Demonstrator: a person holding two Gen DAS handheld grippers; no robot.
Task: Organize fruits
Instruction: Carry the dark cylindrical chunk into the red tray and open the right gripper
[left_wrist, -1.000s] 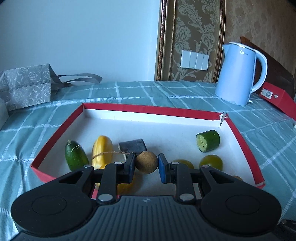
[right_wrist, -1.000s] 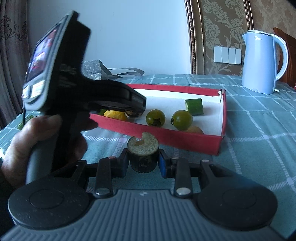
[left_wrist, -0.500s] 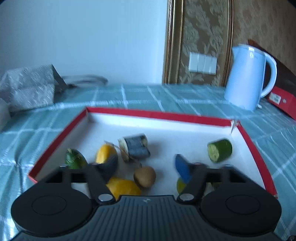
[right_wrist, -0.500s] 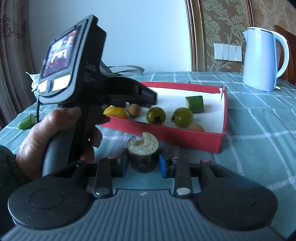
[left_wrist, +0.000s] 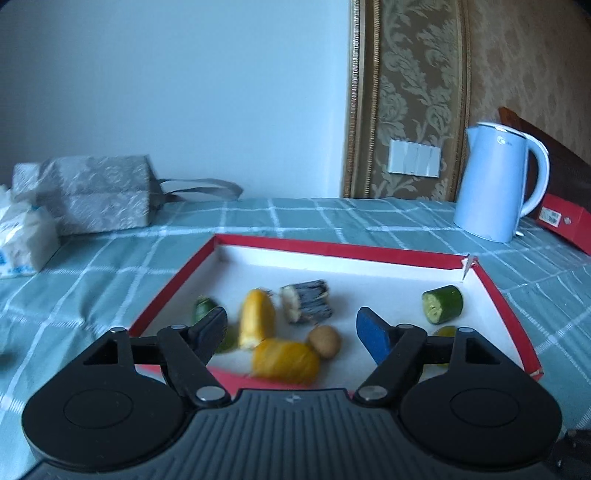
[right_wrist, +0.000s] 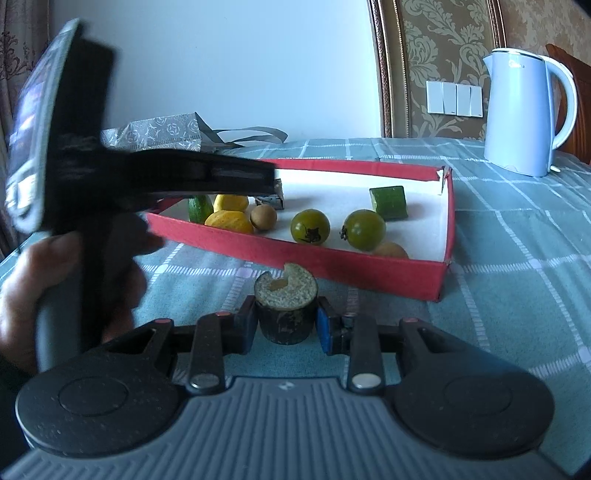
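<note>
Standing at the table edge, left to right: a grey patterned bag (left_wrist: 92, 194) lies at the far left of the checked tablecloth (left_wrist: 110, 266). Left gripper (left_wrist: 291, 334) hangs over the near wall of the red-rimmed tray (left_wrist: 332, 249), jaws opening with nothing pinched between them. Small brown round fruit (left_wrist: 324, 341) lies loose on the tray floor just ahead of the gap. Beside it, two yellow fruits (left_wrist: 285, 360), a green piece (left_wrist: 204, 308) at the left wall, a dark cut stub (left_wrist: 308, 306) behind. Cut cucumber chunk (left_wrist: 442, 304) sits near the right wall; two green tomatoes (right_wrist: 310, 226) at the near wall. A hand (right_wrist: 33, 295) holds the left tool's grip. Right gripper (right_wrist: 286, 325) is outside the tray, over the cloth, clamped on a short dark-skinned cylinder (right_wrist: 286, 310), pale cut face up. Pale blue kettle (left_wrist: 498, 184) stands far right, well apart from the tray
</note>
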